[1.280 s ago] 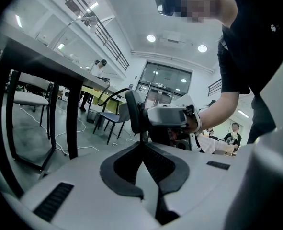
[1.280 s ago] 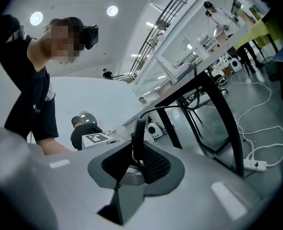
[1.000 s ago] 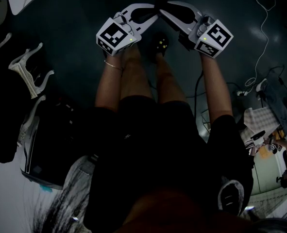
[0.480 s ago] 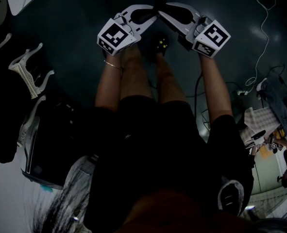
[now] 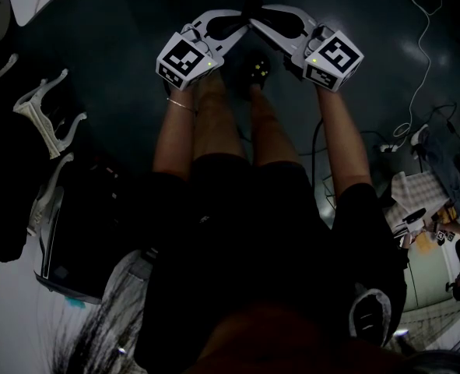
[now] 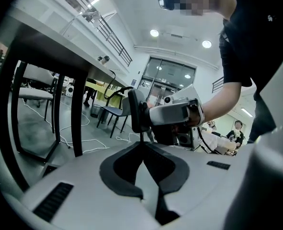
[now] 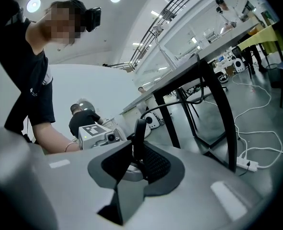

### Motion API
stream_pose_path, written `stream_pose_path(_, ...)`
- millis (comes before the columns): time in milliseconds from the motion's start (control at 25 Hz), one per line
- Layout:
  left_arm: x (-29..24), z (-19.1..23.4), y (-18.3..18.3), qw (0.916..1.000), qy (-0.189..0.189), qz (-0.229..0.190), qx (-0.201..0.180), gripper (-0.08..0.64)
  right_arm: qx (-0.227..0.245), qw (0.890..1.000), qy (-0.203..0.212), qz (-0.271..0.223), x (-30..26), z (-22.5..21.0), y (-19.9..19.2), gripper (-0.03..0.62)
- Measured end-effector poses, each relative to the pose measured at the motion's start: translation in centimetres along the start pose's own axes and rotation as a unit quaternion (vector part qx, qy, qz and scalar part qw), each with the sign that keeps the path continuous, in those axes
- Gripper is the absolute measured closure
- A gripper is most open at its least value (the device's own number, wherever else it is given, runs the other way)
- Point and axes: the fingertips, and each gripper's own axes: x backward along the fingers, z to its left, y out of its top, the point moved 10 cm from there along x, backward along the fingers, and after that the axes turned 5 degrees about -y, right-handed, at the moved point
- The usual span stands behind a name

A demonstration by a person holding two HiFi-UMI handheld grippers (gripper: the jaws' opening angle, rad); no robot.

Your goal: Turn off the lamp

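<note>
No lamp shows in any view. In the head view my left gripper (image 5: 244, 28) and right gripper (image 5: 256, 23) point at each other, tips meeting above the person's legs. A thin black cord (image 6: 141, 137) rises from the closed tips of my left gripper (image 6: 142, 146) to the right gripper's black fingers (image 6: 136, 111). In the right gripper view a black oblong piece (image 7: 139, 133), apparently a switch on the cord, stands between the jaws of my right gripper (image 7: 137, 153), which press on it. The left gripper's marker cube (image 7: 96, 132) sits just behind.
Black table legs (image 6: 79, 114) and a chair (image 6: 113, 110) stand beyond the left gripper. A table frame (image 7: 218, 114) and white cables with a power strip (image 7: 249, 165) lie right of the right gripper. Other people work in the background. A white cable (image 5: 426, 45) lies on the dark floor.
The right gripper's marker cube has shifted slightly left in the head view. The left gripper has barely moved. Both tips stay together.
</note>
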Motion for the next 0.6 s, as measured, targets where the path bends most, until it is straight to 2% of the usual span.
stream_pose_path(200, 0.15, 0.03, -0.07, 1.0, 0.008, 0.003, -0.003, 0.543, 0.002, 1.0, -0.008, 0.001, 0.03, -0.01, -0.08, 0.523)
stream_pose_path(400, 0.81, 0.1, -0.2, 0.9997, 0.016, -0.013, 0.009, 0.543, -0.006, 1.0, -0.012, -0.003, 0.13, -0.33, -0.27, 0.525)
stream_pose_path(600, 0.93, 0.16, -0.2, 0.9997, 0.025, -0.004, 0.005, 0.543, -0.019, 0.999, -0.025, -0.009, -0.03, -0.35, -0.45, 0.525)
